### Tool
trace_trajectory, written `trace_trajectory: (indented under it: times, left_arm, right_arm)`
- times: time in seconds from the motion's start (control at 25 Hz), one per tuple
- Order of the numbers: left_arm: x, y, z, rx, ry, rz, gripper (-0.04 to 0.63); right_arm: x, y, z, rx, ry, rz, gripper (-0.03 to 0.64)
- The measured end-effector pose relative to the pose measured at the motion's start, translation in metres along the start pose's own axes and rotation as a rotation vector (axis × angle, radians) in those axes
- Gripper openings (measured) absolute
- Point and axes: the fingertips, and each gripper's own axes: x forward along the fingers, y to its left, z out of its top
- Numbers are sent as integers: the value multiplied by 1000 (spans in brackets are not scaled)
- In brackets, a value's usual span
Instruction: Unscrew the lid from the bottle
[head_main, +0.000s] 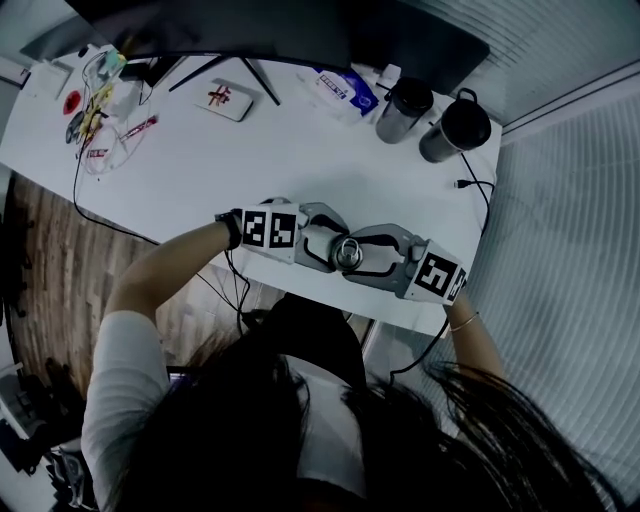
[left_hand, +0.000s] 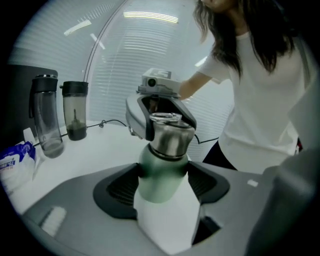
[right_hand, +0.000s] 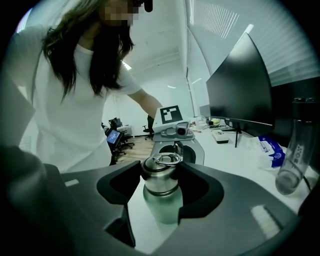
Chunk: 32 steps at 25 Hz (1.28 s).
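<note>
A green bottle (left_hand: 161, 172) with a steel lid (right_hand: 161, 175) stands upright on the white table (head_main: 300, 160), close to its near edge. In the head view the lid (head_main: 347, 251) shows between the two grippers, which meet from either side. My left gripper (left_hand: 162, 187) is shut on the green body, its dark pads (left_hand: 120, 187) pressed against the sides. Higher up, my right gripper (right_hand: 161, 187) is shut on the steel lid, which has a folded ring handle on top. Each gripper view shows the opposite gripper just beyond the bottle.
Two dark tumblers (head_main: 404, 108) (head_main: 455, 128) stand at the back right beside a blue packet (head_main: 345, 90). A monitor (head_main: 250, 25) spans the far edge. A cable (head_main: 475, 185) lies at the right edge, and small clutter (head_main: 95, 100) fills the back left.
</note>
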Motion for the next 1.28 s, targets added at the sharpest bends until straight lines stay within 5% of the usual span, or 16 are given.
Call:
trace_trajectory:
  times: [0.16,0.4,0.72,1.0,1.28]
  left_arm:
    - [-1,0,1,11,2,-8,359]
    - [0,0,-1,-15,-24,42,360]
    - [1,1,-4,-99,-101,207,360]
    - [4,6,-6,-197,-208,399,359]
    - [5,4,-5,-256,-239,503,359]
  right_arm:
    - [0,0,0,6,9,9,238]
    - [-8,-4,1,123,-33,-126,239]
    - [-29,-5,16,257,-209,-548,241]
    - [-27,-2,3,303,-230,-905,244]
    - [-20,-8,-8,415,-256,-1065,244]
